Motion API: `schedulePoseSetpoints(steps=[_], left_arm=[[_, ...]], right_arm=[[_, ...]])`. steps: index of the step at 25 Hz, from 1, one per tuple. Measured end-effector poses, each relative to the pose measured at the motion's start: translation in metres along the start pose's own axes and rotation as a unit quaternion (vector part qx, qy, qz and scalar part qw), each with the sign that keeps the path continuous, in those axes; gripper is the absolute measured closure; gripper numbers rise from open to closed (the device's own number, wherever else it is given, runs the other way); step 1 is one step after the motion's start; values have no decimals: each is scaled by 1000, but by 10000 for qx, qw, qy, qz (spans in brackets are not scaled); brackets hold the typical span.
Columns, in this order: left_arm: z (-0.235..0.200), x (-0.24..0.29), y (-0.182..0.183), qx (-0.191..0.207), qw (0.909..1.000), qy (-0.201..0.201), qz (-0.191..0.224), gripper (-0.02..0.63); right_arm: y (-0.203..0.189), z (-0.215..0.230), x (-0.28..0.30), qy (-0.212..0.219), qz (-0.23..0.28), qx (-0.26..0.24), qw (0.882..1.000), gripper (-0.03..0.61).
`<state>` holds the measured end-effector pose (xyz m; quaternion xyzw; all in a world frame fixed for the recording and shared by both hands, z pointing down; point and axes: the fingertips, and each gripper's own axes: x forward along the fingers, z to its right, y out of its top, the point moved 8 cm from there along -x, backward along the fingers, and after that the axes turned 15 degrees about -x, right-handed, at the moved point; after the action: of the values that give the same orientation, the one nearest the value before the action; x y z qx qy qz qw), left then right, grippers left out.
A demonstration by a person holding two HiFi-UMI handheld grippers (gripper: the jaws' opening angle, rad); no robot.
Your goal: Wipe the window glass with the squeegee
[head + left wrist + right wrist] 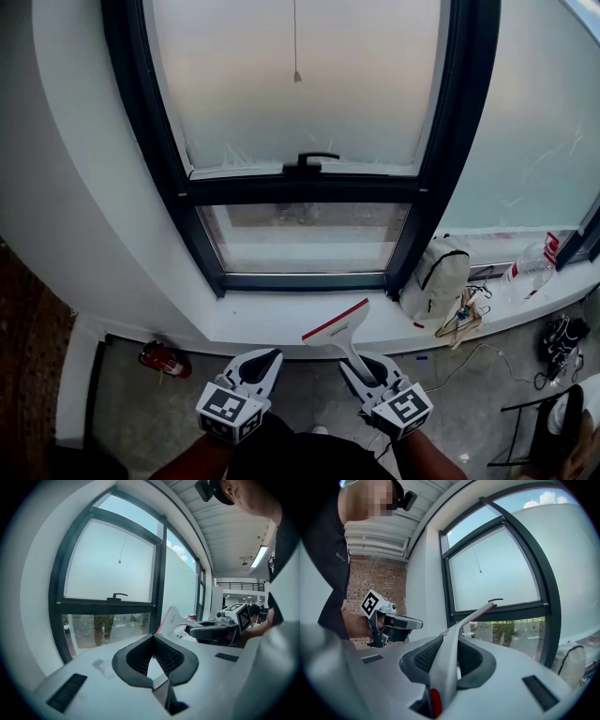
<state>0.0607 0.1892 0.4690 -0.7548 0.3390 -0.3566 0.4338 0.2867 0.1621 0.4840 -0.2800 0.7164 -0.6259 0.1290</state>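
Observation:
A white squeegee (337, 328) with a red-edged blade rises up-left from my right gripper (362, 362), which is shut on its handle below the window sill. In the right gripper view the squeegee handle (449, 658) runs between the pads, and the blade points at the window. My left gripper (270, 356) hangs beside it on the left, its fingertips together with nothing between them. The left gripper (152, 638) sees the squeegee (171, 619) to its right. The dark-framed window has a frosted upper pane (295, 94), a black latch handle (309, 164) and a clear lower pane (305, 236).
A white sill (272, 326) runs under the window. On it at the right lie a white backpack (437, 281), tangled cables (466, 314) and a plastic bottle (528, 269). A red fire extinguisher (165, 360) lies on the floor at the left. Shoes (562, 337) and a chair (548, 427) are at the right.

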Motion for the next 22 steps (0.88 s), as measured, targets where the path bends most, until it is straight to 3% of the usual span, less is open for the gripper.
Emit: schedulePoseSetpoints(steps=[4,9,17,22], left_arm=[[-30,2,5,-166,9994,280,130,612],[-77,9,14,-280,9985,396,256,613],[-184,31,75,-107,9968,550,562,613],[-253,37,110,-19,9968,565,561,612]], right_arm=[[5,13,32,103,13,-341,9994,511],[22,25,94,139,-119,-1594,9870,511],[77,48,250,484,-273,-3408,9385,511],[123,66,368,664,-519,-4490,8895,511]])
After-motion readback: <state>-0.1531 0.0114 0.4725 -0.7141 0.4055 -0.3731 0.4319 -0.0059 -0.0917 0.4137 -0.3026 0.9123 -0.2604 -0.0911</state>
